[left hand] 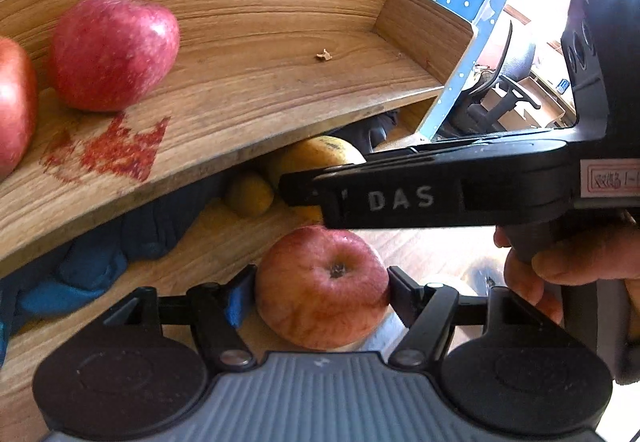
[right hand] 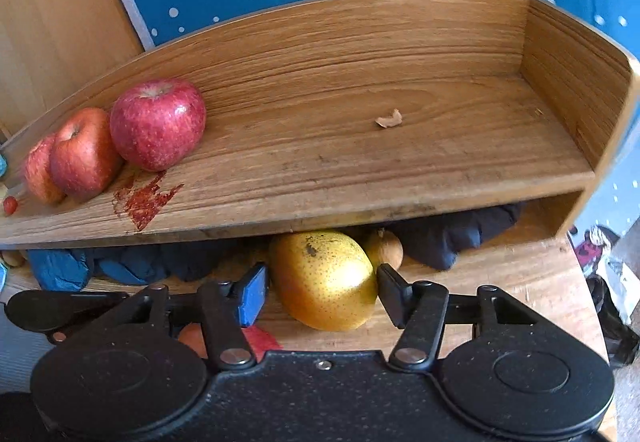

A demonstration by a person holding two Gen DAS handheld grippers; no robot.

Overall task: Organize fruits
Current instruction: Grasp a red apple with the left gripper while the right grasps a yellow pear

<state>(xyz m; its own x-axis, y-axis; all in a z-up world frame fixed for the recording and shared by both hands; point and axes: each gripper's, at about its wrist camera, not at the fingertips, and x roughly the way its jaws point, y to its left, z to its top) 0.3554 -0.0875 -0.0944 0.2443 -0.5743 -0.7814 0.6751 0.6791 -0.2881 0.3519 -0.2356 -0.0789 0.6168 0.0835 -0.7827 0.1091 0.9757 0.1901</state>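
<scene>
With the left gripper (left hand: 322, 288) clamped on a red apple (left hand: 322, 288) at lower centre and the right gripper (right hand: 322, 288) clamped on a yellow pear (right hand: 323, 278), both look ready to lift onto the wooden shelf (right hand: 340, 162), apple probably beside the three apples (right hand: 156, 122) at left.

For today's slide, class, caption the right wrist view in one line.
Right gripper shut on a yellow pear below the wooden shelf, where three apples sit.

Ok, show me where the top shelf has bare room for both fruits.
Free: the upper shelf from the darkest red apple to the right end wall, bare except a small scrap. Crowded: the left end with three apples, and underneath, where cloth and fruit fill the gap.
</scene>
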